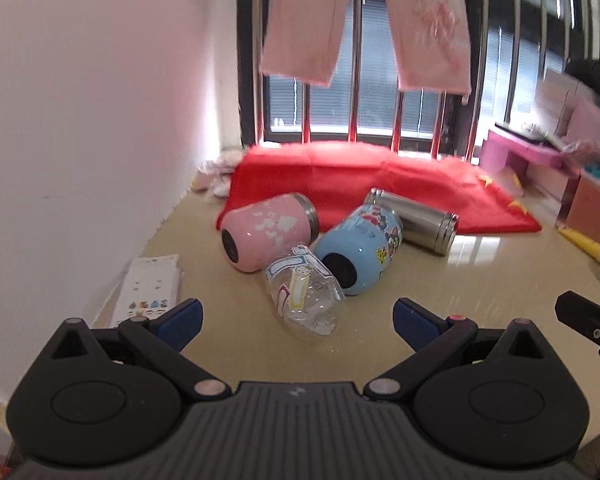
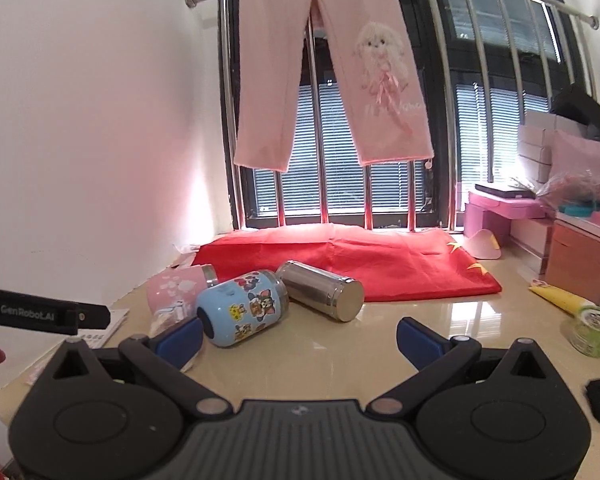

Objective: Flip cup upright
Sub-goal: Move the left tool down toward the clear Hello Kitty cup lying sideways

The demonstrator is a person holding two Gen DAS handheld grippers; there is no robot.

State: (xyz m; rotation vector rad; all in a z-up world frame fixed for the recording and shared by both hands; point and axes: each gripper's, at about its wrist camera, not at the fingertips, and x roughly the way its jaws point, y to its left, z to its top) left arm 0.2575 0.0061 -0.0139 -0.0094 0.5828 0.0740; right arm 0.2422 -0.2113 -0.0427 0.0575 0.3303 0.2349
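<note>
Several cups lie on their sides on the beige table (image 1: pixel 480 280). A clear plastic cup (image 1: pixel 306 294) with stickers lies nearest, just ahead of my open, empty left gripper (image 1: pixel 298 316). Behind it lie a pink cup (image 1: pixel 268 232), a blue sticker-covered cup (image 1: pixel 360 250) and a steel cup (image 1: pixel 418 220). In the right wrist view the blue cup (image 2: pixel 242 308), steel cup (image 2: pixel 320 290), pink cup (image 2: pixel 178 286) and part of the clear cup (image 2: pixel 166 318) show ahead of my open, empty right gripper (image 2: pixel 300 336).
A red cloth (image 1: pixel 380 180) lies behind the cups by the barred window. A sticker sheet (image 1: pixel 148 290) lies at the left wall. A yellow tube (image 2: pixel 560 300), a green jar (image 2: pixel 594 326) and pink boxes (image 2: pixel 500 210) stand at the right. Pink trousers (image 2: pixel 328 80) hang overhead.
</note>
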